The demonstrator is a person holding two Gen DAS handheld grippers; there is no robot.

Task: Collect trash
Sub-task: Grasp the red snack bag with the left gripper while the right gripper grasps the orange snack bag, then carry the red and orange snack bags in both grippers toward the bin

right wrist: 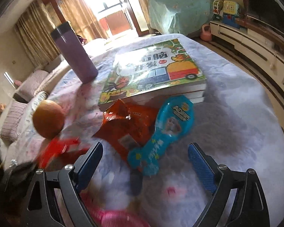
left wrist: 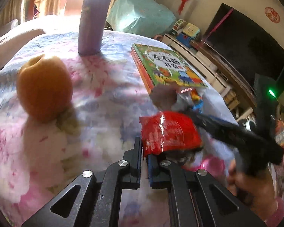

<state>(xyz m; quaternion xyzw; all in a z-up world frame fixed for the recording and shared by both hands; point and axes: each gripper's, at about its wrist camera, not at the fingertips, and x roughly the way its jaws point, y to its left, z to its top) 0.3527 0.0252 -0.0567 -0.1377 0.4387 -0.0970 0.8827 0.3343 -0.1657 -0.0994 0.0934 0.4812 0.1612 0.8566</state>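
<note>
- The red wrapper (left wrist: 168,132) is clamped in the nearly closed left gripper (left wrist: 144,151), lifted off the bench (left wrist: 104,98).
- The right gripper (right wrist: 144,158) is spread wide and empty over the blue wrapper (right wrist: 166,126) and orange wrapper (right wrist: 126,123).
- Next, 1 of these 2 probably needs straddling and pinching.

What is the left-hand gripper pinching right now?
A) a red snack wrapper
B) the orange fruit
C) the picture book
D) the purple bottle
A: in the left wrist view the left gripper has its jaws closed on the edge of the red snack wrapper, while the orange fruit, purple bottle and picture book sit untouched on the table.
</note>
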